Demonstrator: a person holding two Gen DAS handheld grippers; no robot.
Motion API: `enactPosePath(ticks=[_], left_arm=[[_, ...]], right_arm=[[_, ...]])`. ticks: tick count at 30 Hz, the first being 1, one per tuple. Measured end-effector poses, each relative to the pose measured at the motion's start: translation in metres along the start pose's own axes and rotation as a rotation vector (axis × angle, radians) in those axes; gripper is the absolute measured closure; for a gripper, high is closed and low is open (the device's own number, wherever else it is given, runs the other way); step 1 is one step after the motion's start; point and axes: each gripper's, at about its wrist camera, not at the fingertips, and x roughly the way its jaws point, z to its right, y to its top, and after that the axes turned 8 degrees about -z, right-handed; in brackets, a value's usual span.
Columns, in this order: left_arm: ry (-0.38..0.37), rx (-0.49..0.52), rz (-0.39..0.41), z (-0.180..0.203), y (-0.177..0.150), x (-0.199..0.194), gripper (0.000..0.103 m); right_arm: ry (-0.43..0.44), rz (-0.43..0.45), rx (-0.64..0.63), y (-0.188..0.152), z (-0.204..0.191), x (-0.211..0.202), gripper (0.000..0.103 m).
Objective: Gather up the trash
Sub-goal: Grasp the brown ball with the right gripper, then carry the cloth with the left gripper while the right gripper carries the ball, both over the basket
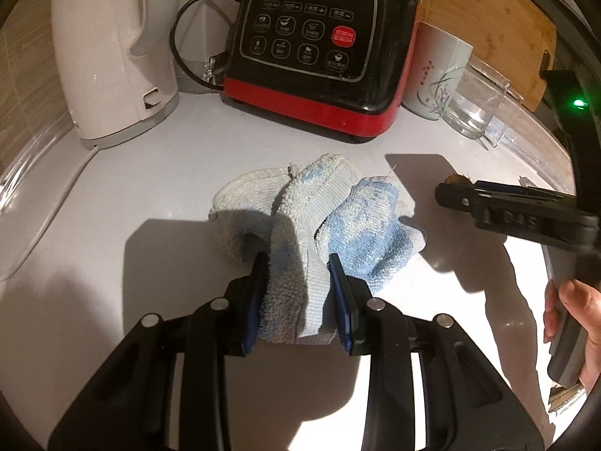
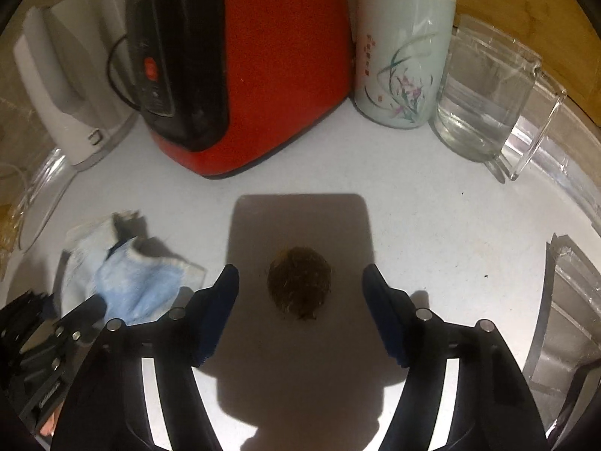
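Observation:
A crumpled white and blue cloth [image 1: 338,195] lies on the white countertop [image 1: 150,188]. My left gripper [image 1: 296,263] is shut on its near end, blue pads pressing the terry from both sides. In the right wrist view the cloth [image 2: 139,285] sits at the lower left with the left gripper [image 2: 95,302] on it. A brown, fuzzy, rounded scrap [image 2: 300,285] rests on the counter between the fingers of my right gripper [image 2: 300,276], which stands open with a gap on each side. The left wrist view shows the right gripper [image 1: 445,189] side-on, the scrap [image 1: 456,178] peeking above it.
Along the back stand a white kettle [image 1: 109,56], a black and red appliance base [image 1: 311,49] with its cord, a flowered cup [image 2: 402,52], a glass mug [image 2: 484,94] and a wooden board [image 1: 488,18]. A metal sink rim [image 2: 563,300] is on the right. A hand [image 1: 578,308] holds the right gripper.

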Motion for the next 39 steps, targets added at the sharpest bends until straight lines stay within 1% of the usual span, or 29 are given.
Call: enactPosePath(ticks=[2, 3, 4, 5, 6, 12, 16, 18, 21, 23, 26, 30, 35, 39], left_arm=[[0.002, 0.002, 0.004, 0.001, 0.000, 0.001, 0.071], [0.001, 0.002, 0.005, 0.001, -0.001, 0.001, 0.071], [0.000, 0.001, 0.005, 0.002, -0.001, 0.002, 0.071], [-0.001, -0.002, 0.005, 0.001, -0.001, 0.002, 0.071], [-0.003, -0.007, 0.006, 0.000, -0.002, 0.001, 0.071], [0.008, -0.026, 0.004, 0.000, -0.009, -0.005, 0.073], [0.026, -0.033, -0.004, 0.004, -0.021, -0.011, 0.074], [0.020, -0.044, -0.013, 0.006, -0.031, -0.016, 0.075], [0.010, -0.072, -0.026, 0.010, -0.053, -0.029, 0.076], [0.016, -0.088, -0.031, 0.014, -0.074, -0.040, 0.076], [0.028, -0.107, -0.028, 0.009, -0.104, -0.060, 0.077], [0.043, -0.138, -0.036, 0.004, -0.151, -0.089, 0.077], [0.072, -0.174, -0.043, 0.003, -0.219, -0.132, 0.077], [0.077, -0.195, -0.028, 0.010, -0.259, -0.173, 0.078]], right_arm=[[-0.001, -0.009, 0.003, 0.001, 0.000, 0.004, 0.045], [-0.015, -0.005, 0.000, 0.002, -0.001, 0.004, 0.052], [-0.021, -0.003, -0.004, 0.002, -0.001, 0.005, 0.057], [-0.021, -0.004, -0.006, 0.002, -0.002, 0.005, 0.068], [-0.017, -0.005, -0.007, 0.002, -0.002, 0.004, 0.070], [-0.014, -0.014, -0.013, -0.006, 0.001, -0.007, 0.070], [0.007, -0.004, -0.011, -0.025, 0.001, -0.029, 0.070], [0.025, 0.004, -0.012, -0.036, -0.001, -0.041, 0.070], [0.068, 0.017, -0.009, -0.063, -0.005, -0.062, 0.070], [0.095, 0.021, -0.014, -0.082, -0.008, -0.076, 0.070], [0.132, 0.024, -0.025, -0.113, -0.020, -0.094, 0.070], [0.181, 0.022, -0.045, -0.161, -0.040, -0.121, 0.070], [0.231, 0.016, -0.068, -0.225, -0.057, -0.157, 0.070], [0.265, 0.022, -0.084, -0.278, -0.065, -0.189, 0.070]])
